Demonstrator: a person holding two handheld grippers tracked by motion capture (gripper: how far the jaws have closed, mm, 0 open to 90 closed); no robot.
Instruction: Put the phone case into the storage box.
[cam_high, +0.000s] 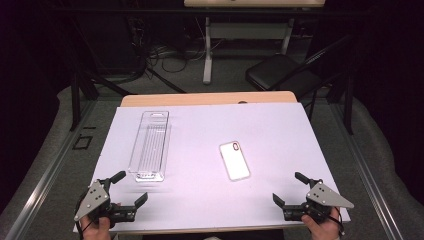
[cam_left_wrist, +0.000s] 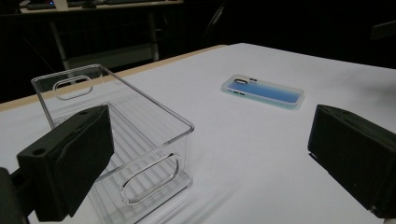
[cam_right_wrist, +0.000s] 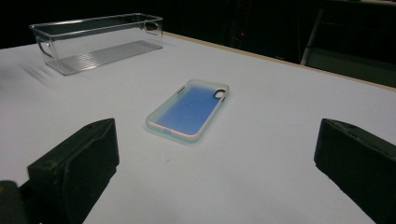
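A clear plastic bin (cam_high: 150, 145) with handle cut-outs lies lengthwise on the left half of the white table (cam_high: 280, 125); it is empty. A phone case (cam_high: 234, 160) with a pale rim lies flat near the middle right, its camera hole at the far end. My left gripper (cam_high: 129, 188) hovers at the front left corner, open, just short of the bin's near end (cam_left_wrist: 154, 182). My right gripper (cam_high: 290, 189) is at the front right corner, open, nothing between its jaws. In the right gripper view the phone case (cam_right_wrist: 189, 111) looks blue inside and the bin (cam_right_wrist: 95, 39) stands far left.
A tan board edge (cam_high: 210, 98) shows behind the white sheet. Beyond the table stand a dark folding chair (cam_high: 282, 72), a white table leg (cam_high: 207, 50) and cables on the floor. Metal rails (cam_high: 45, 170) run along both sides of the table.
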